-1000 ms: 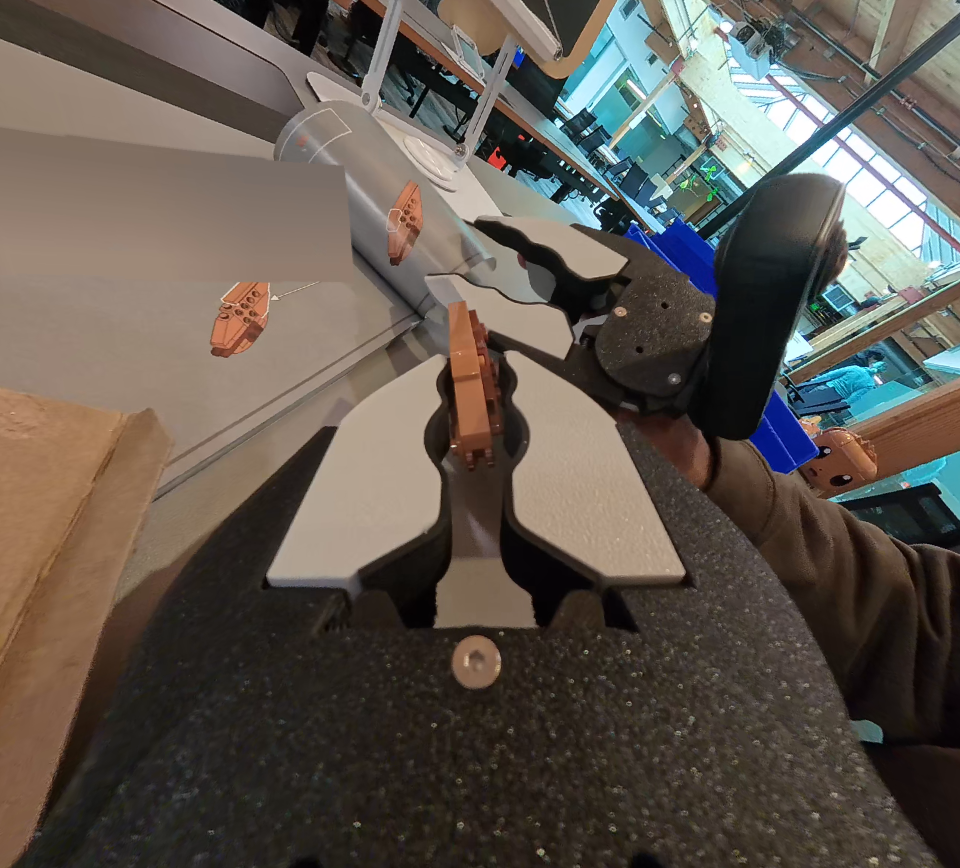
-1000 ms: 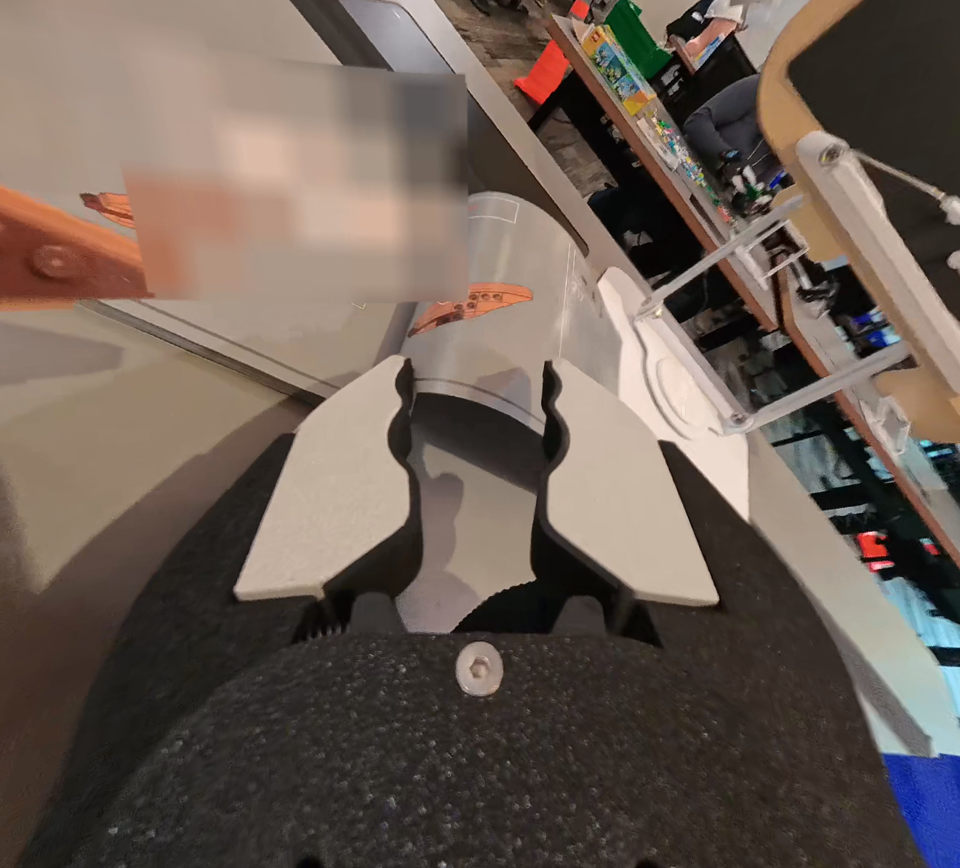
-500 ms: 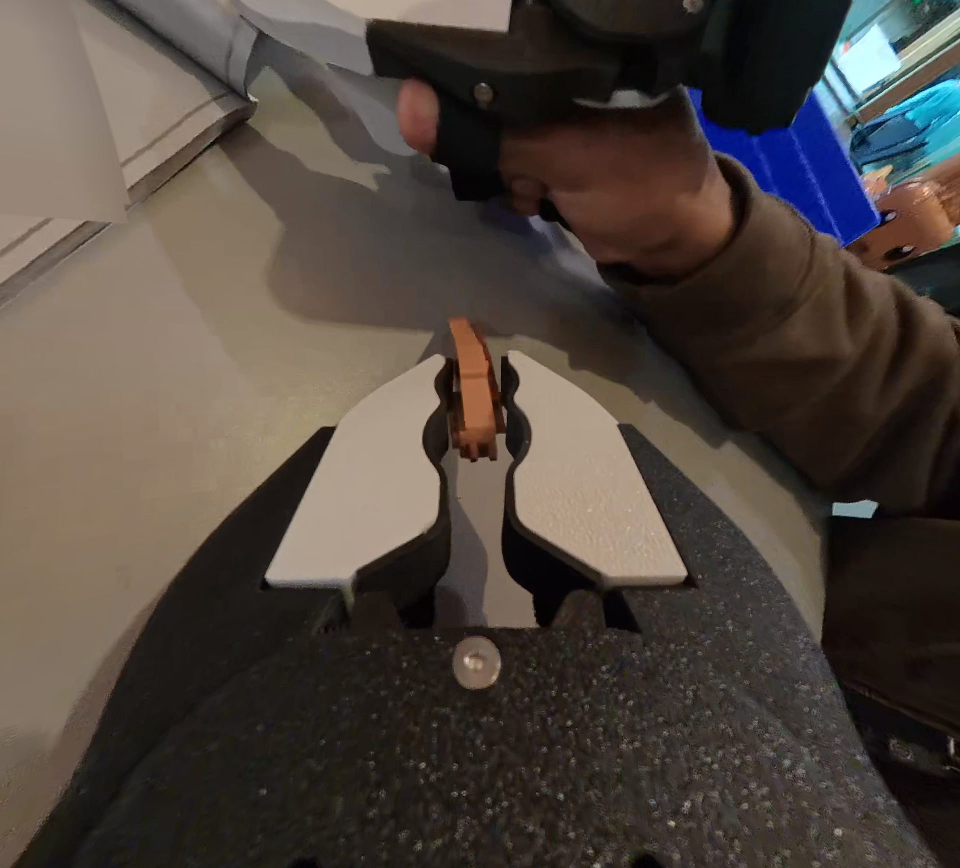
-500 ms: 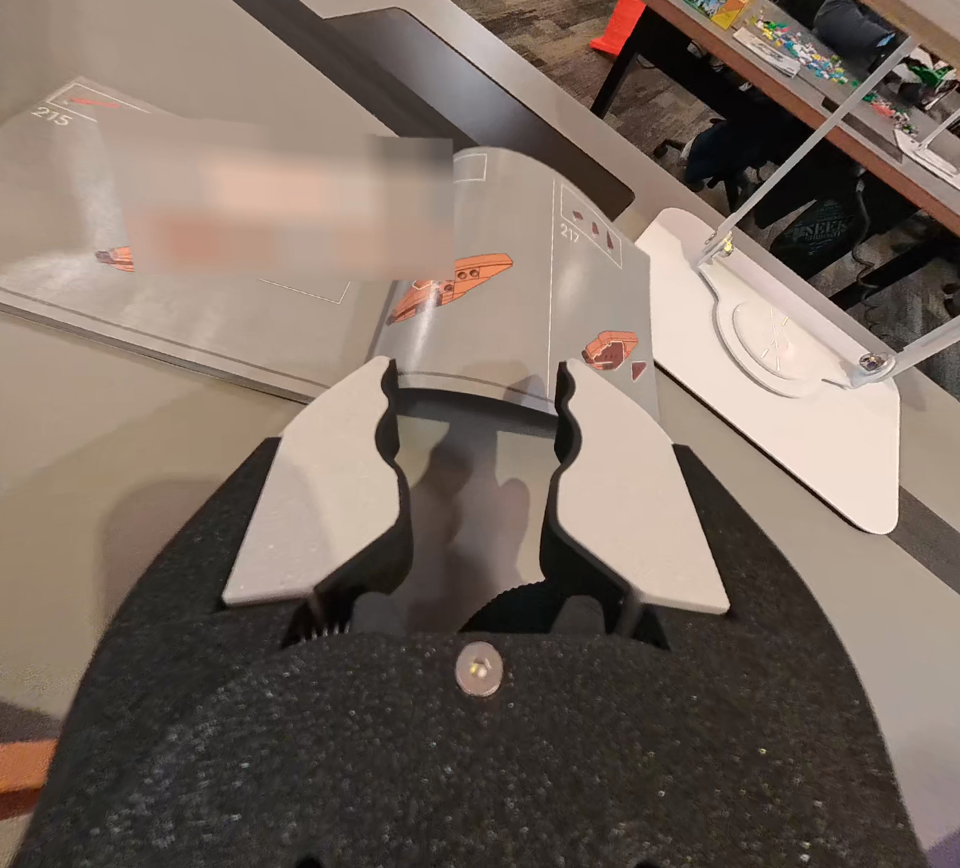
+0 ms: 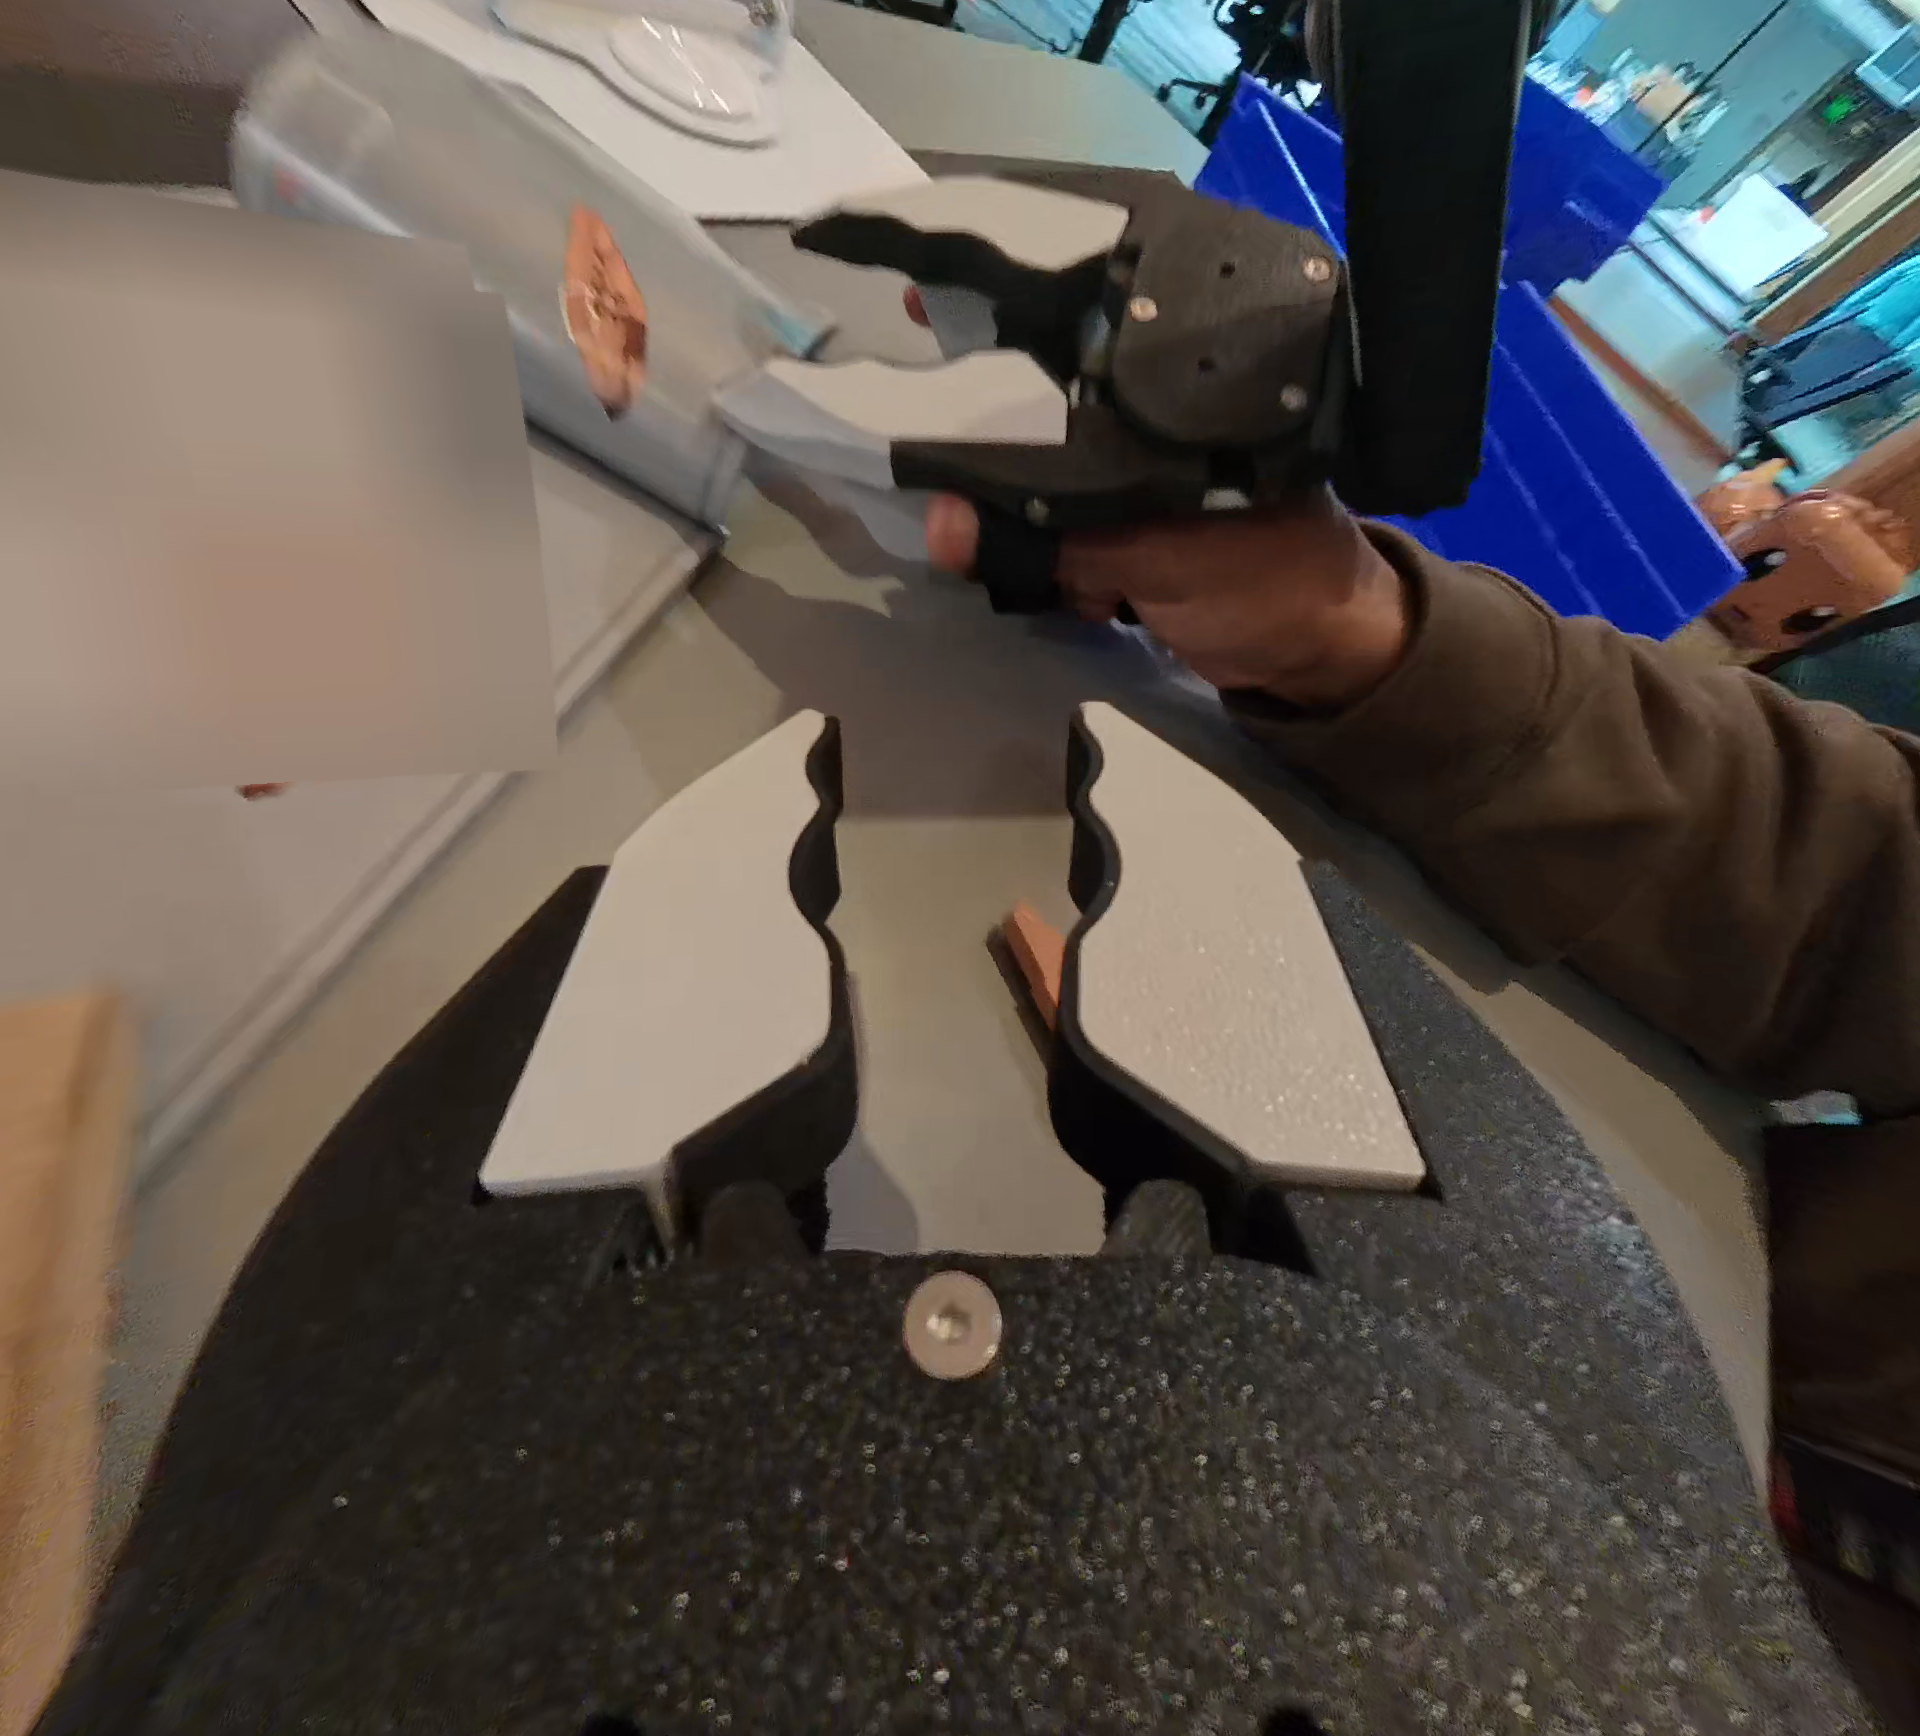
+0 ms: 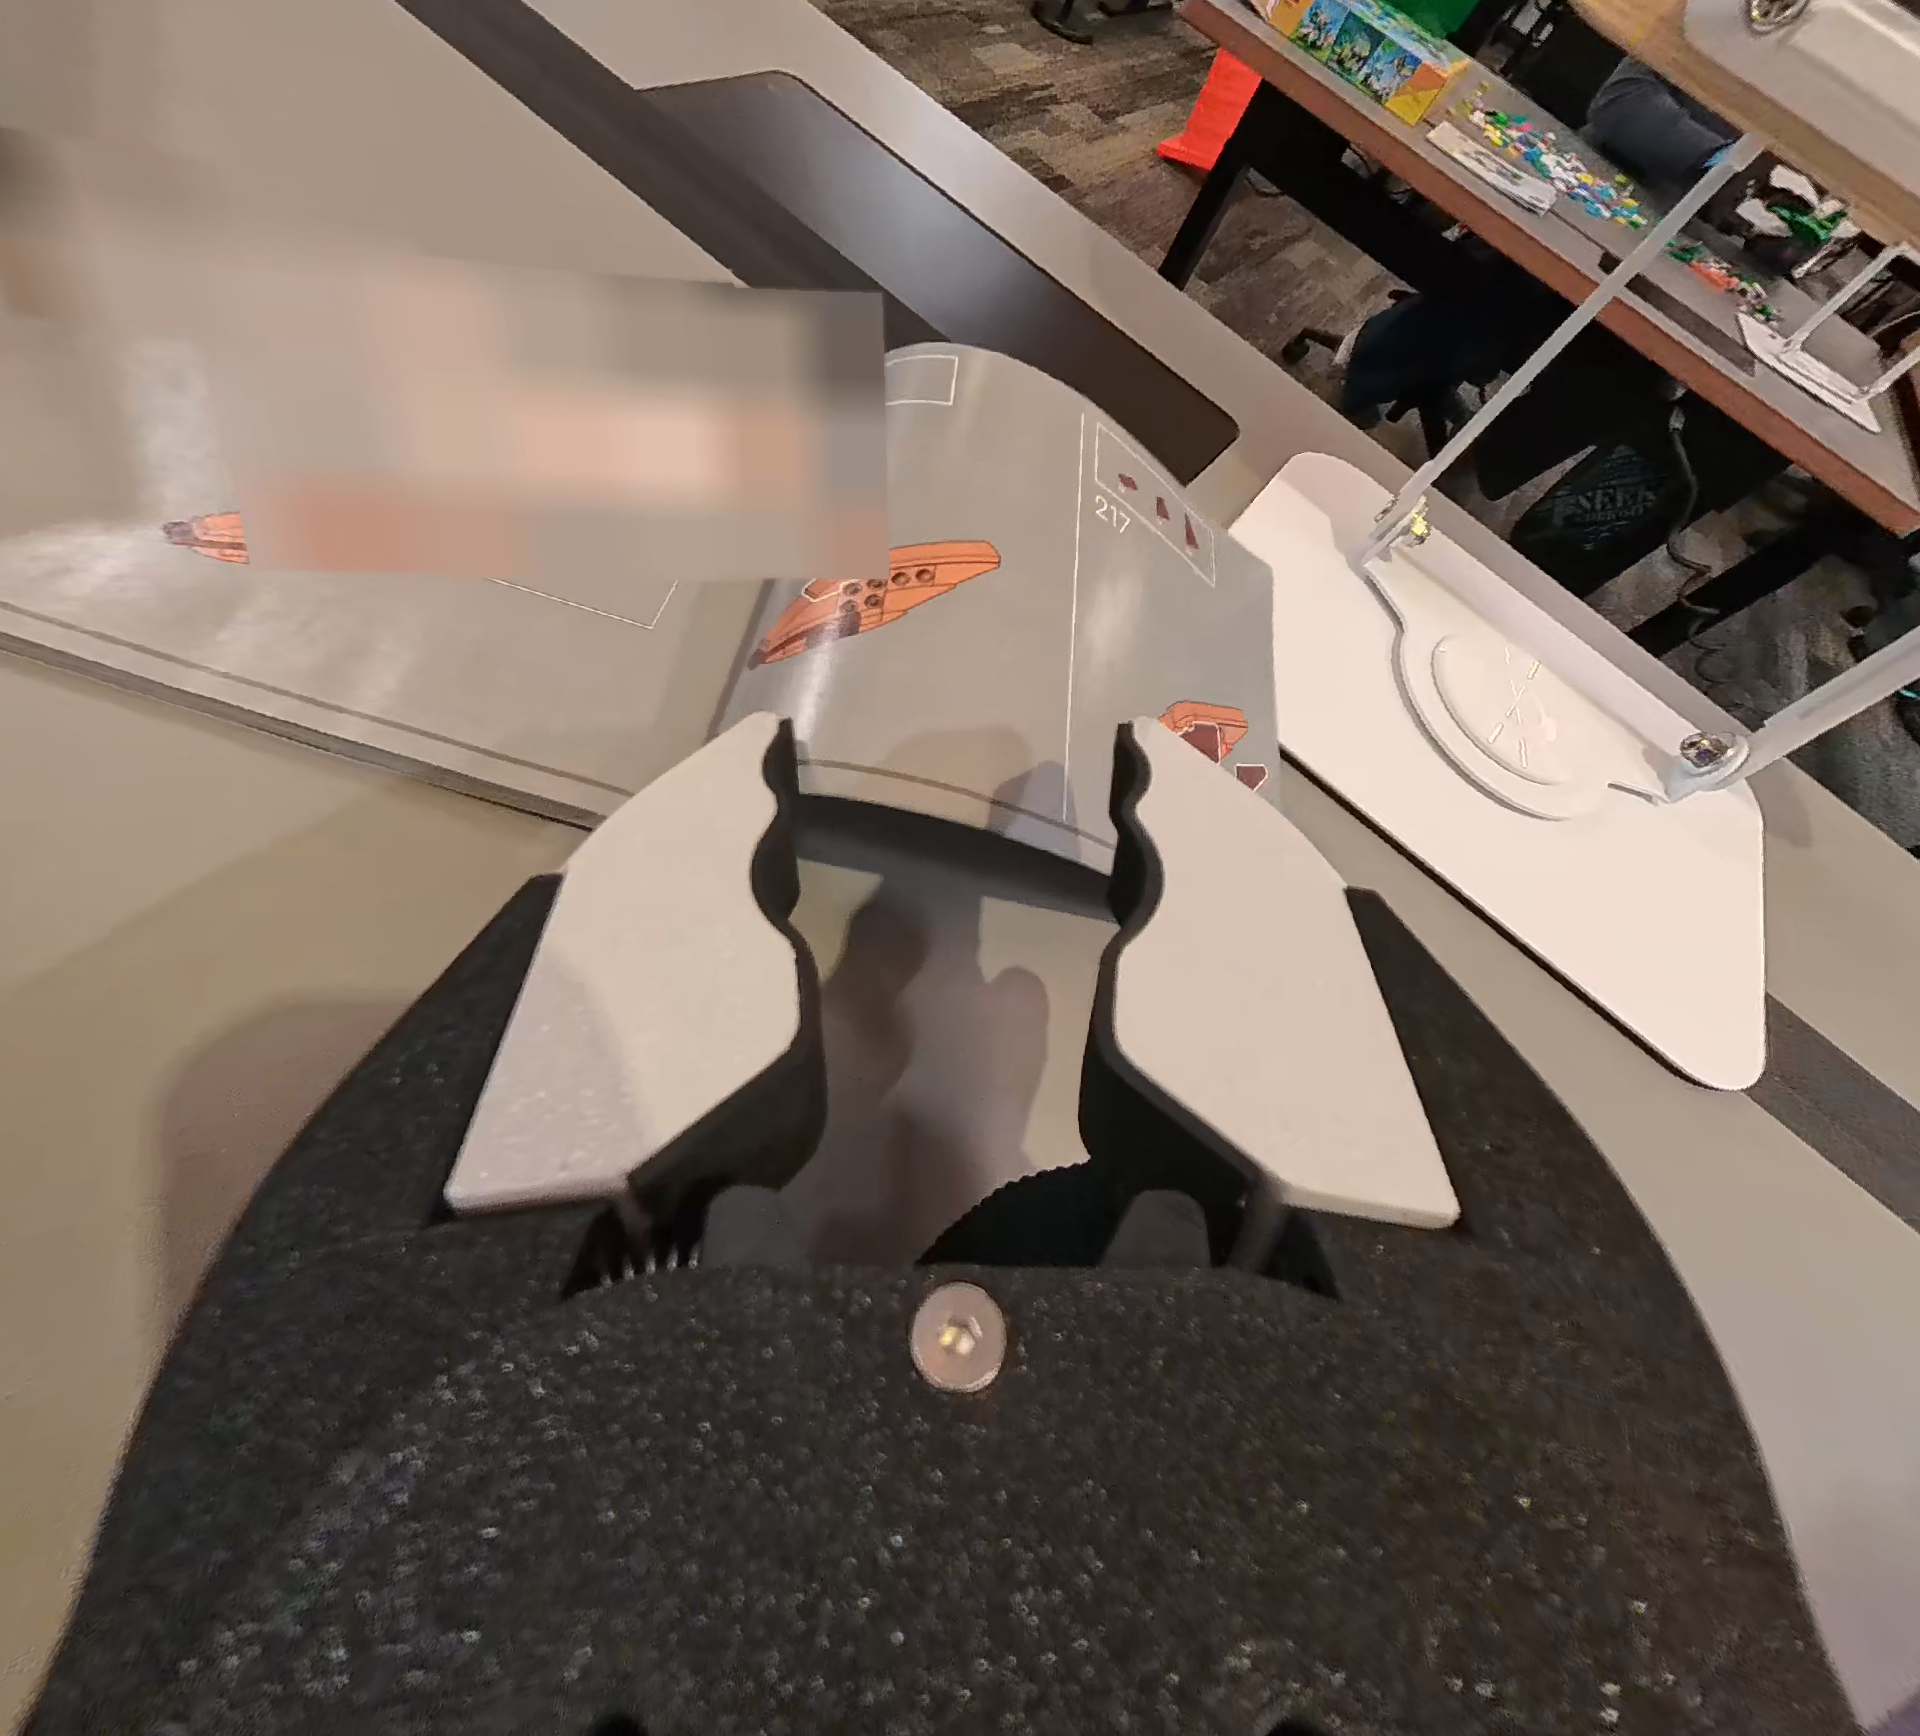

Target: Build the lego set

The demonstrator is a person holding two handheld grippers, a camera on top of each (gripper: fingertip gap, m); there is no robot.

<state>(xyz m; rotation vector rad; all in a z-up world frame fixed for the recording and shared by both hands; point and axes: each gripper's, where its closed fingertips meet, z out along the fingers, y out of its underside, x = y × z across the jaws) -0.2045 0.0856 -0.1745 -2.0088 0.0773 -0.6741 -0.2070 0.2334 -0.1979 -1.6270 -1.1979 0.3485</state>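
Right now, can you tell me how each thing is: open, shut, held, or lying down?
left gripper: open, holding nothing.
brown lego piece: loose on the table, beside the left gripper's right finger.
right gripper: open, empty.
instruction booklet: lying open, one page curled up.

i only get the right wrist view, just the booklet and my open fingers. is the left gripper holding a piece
Observer: No. The left gripper is open, with nothing clamped between its fingers.
Operator: so where's the piece
Observer: A small brown piece sits loose against the inner edge of the right-hand finger. I cannot tell whether it rests flat on the table.
Operator: anything on the left side of that gripper
Observer: A cardboard box shows at the left border of the left wrist view, apart from the fingers.
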